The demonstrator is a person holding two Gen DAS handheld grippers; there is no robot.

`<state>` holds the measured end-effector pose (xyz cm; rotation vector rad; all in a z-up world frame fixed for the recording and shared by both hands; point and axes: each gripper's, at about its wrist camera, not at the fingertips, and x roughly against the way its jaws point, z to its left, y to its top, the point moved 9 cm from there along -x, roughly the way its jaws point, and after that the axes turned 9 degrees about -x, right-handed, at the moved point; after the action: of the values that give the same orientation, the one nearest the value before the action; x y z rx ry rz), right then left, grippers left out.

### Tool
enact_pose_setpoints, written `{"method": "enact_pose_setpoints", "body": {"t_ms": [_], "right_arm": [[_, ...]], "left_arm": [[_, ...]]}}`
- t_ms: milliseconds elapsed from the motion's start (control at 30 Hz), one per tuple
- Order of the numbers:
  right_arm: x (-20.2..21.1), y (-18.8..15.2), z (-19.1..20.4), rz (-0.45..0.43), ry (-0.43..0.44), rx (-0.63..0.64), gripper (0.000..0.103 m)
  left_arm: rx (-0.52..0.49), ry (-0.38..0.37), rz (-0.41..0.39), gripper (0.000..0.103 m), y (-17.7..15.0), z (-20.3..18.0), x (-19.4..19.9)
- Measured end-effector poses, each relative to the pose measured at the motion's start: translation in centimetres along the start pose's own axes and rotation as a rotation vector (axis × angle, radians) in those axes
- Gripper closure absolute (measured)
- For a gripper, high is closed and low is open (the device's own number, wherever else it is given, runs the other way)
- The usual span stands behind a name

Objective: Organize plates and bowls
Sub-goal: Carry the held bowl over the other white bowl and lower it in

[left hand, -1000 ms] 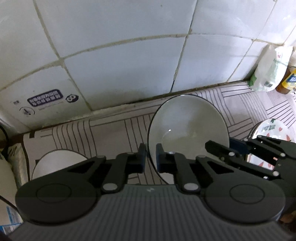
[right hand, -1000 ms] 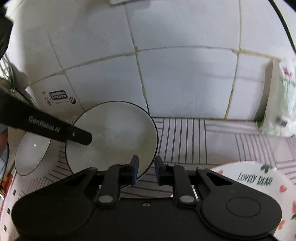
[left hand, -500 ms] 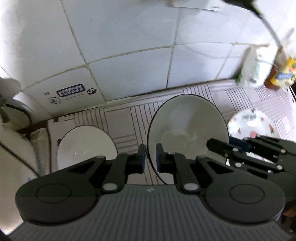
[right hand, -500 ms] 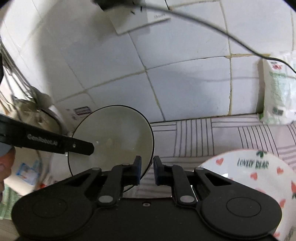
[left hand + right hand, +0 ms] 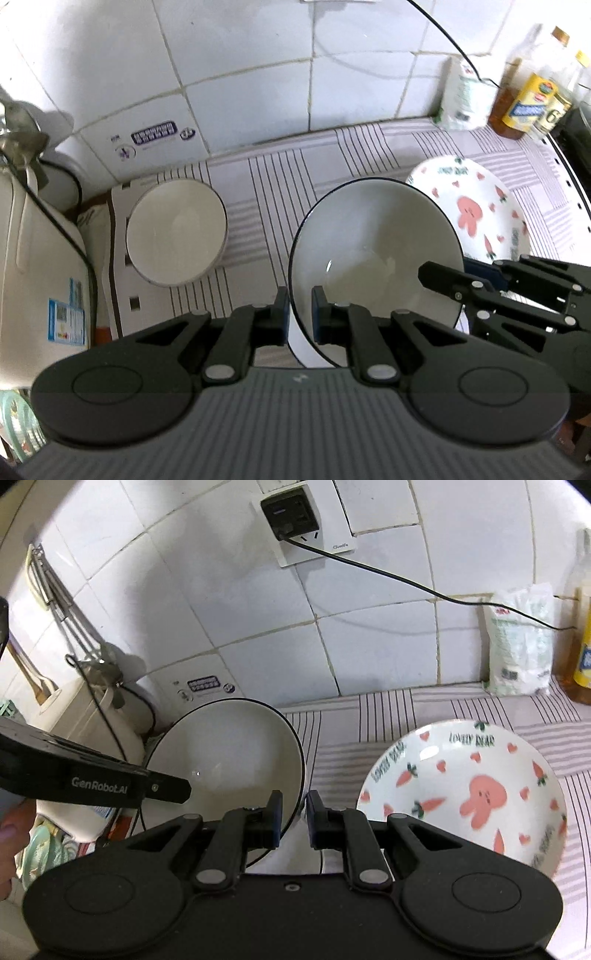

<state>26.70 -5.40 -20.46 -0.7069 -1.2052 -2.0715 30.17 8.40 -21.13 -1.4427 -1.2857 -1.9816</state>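
Observation:
A white bowl with a dark rim (image 5: pixel 373 251) hangs tilted above the striped counter, held from two sides. My left gripper (image 5: pixel 299 314) is shut on its near left rim. My right gripper (image 5: pixel 293 819) is shut on the opposite rim of the same bowl (image 5: pixel 229 757); it shows at the right edge of the left wrist view (image 5: pixel 461 275). A second plain white bowl (image 5: pixel 176 230) sits on the counter at the left. A white plate with pink rabbit and carrot prints (image 5: pixel 461 794) lies on the counter at the right.
A white appliance (image 5: pixel 33 258) with a cord stands at the left edge. A white bag (image 5: pixel 521 646) and oil bottles (image 5: pixel 528 107) stand at the back right against the tiled wall. A wall socket (image 5: pixel 295 517) with a black cable is above.
Both grippers have risen with the dark-rimmed bowl and drawn back from the wall. The counter, the second bowl and the printed plate now show lower and smaller.

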Motion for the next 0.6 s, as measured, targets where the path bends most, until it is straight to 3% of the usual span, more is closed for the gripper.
{"method": "enact_pose_setpoints", "body": {"t_ms": [267, 600], "right_arm": [[2.4, -2.3, 0.0, 0.034, -0.036, -0.023, 0.086], [2.4, -4.3, 0.5, 0.067, -0.056, 0.017, 0.086]], "left_arm": [[0.006, -0.044, 0.015, 0.093, -2.9, -1.3, 0.0], [0.052, -0.063, 0.055, 0.093, -4.6, -0.4, -0.7]]}}
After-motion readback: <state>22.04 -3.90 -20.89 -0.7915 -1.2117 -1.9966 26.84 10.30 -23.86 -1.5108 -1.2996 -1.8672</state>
